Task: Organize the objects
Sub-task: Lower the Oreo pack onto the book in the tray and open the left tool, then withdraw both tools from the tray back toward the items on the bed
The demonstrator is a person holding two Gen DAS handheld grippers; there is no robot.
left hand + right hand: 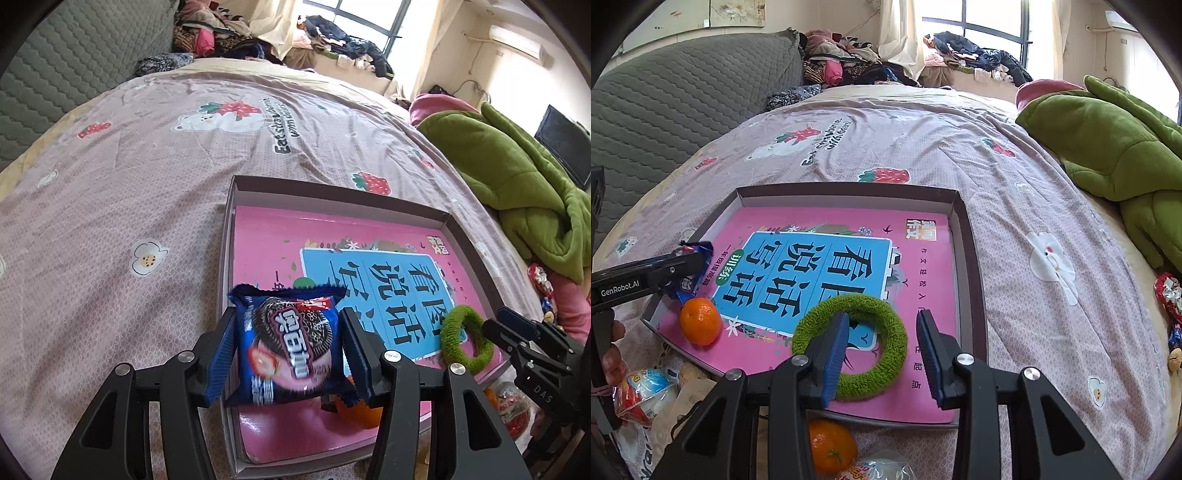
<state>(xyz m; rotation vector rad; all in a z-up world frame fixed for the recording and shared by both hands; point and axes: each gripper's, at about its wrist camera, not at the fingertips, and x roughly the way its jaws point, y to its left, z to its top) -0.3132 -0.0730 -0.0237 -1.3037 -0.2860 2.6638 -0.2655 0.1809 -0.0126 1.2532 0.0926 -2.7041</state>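
Note:
My left gripper [288,343] is shut on a blue cookie packet [290,347] and holds it above the left edge of the shallow cardboard box [456,230]. In the right wrist view the left gripper [679,271] shows with the packet [692,267]. A pink book [916,266] lies in the box [971,258]. On the book lie a green fuzzy ring [857,343] and an orange [700,321]. My right gripper [882,350] is open over the ring, its left finger inside the hole. The ring [467,338] and the orange [360,410] also show in the left wrist view.
The box rests on a bed with a strawberry-print sheet [1015,177]. A second orange [831,448] and wrapped snacks [646,391] lie near the box's front edge. A green blanket [1108,147] lies at the right, more snacks [1169,291] beside it.

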